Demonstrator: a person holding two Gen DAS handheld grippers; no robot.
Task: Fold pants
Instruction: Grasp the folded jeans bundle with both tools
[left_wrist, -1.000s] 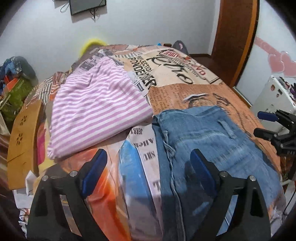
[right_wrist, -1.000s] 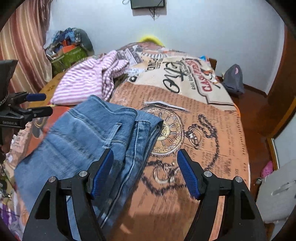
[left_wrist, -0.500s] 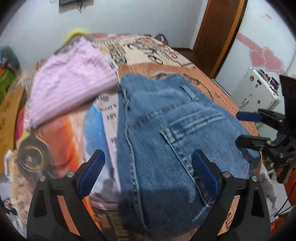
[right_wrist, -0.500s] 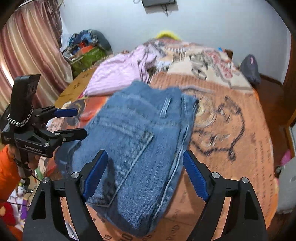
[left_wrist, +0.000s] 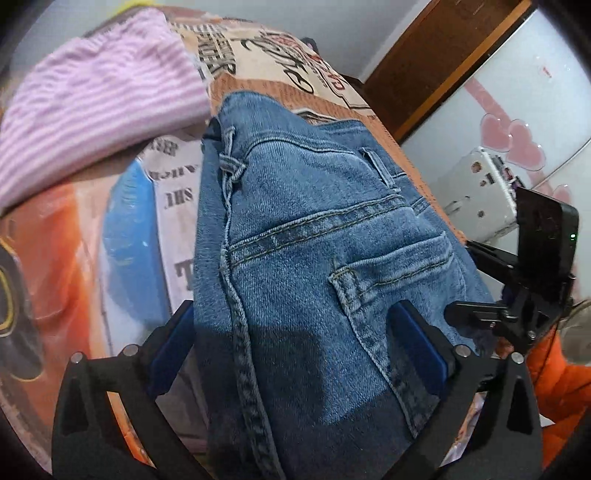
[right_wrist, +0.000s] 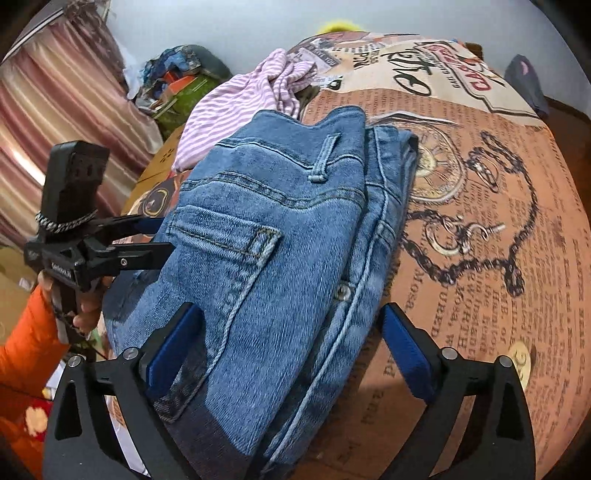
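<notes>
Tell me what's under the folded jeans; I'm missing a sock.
The jeans lie on the printed bedspread, beside a striped pink garment. Anything beneath the denim is covered, so a sock there cannot be ruled out.

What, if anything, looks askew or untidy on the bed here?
The folded jeans lie fairly neat, though the layers are stepped along their right edge rather than flush. The striped pink garment behind them is bunched and unfolded on the bedspread. Nothing looks spilled or damaged.
</notes>
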